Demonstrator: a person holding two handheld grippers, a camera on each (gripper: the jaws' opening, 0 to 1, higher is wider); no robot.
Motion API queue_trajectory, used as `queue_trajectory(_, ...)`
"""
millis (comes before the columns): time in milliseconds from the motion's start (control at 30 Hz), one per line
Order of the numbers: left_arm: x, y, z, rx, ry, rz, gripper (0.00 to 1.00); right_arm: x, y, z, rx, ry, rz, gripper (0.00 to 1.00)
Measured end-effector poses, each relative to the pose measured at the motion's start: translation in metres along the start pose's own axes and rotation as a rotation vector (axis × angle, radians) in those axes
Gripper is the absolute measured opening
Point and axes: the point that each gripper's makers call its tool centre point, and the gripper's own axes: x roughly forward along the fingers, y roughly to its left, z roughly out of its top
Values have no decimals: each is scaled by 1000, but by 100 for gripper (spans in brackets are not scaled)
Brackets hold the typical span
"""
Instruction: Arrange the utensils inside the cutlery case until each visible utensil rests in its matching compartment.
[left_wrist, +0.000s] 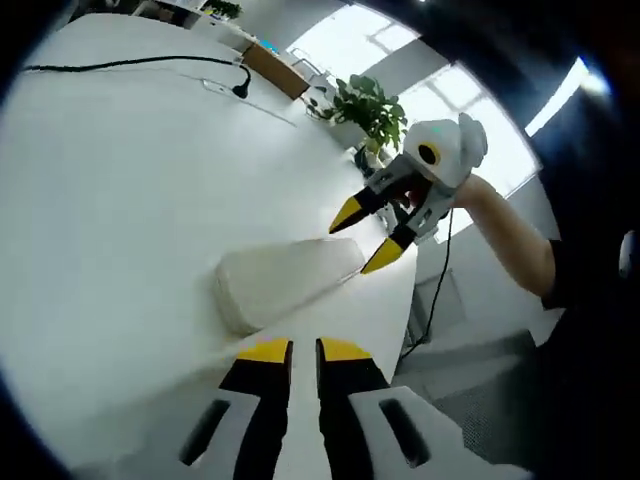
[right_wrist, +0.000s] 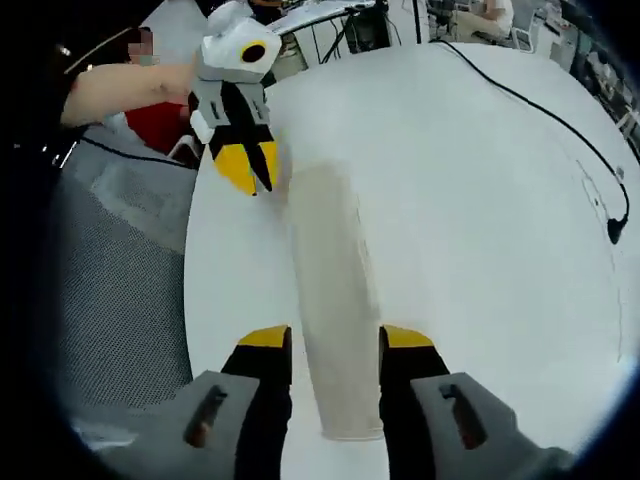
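Each hand-held gripper (left_wrist: 375, 235) has black yellow-tipped jaws; sleeve (left_wrist: 585, 285) seemingly dark.

The cutlery case (right_wrist: 335, 310) lies closed on the white bench (left_wrist: 120, 200), so whatever is inside it is hidden. In the right gripper view its near end sits between the right gripper's (right_wrist: 335, 345) jaws, and contact cannot be told. The black cable (right_wrist: 560, 125) runs out of sight at the far bench edge. Background desks are too blurred to read.
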Motion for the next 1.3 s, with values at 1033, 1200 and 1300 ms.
queue_trajectory(1033,39,26,-12,390,491,324,0,2,-12,-78,124,297,-221,0)
queue_trajectory(1200,42,21,-11,382,474,322,0,0,-12,-79,138,296,-209,0)
queue_trajectory(1300,45,18,-10,352,468,330,0,-2,-8,-78,79,281,-176,0)
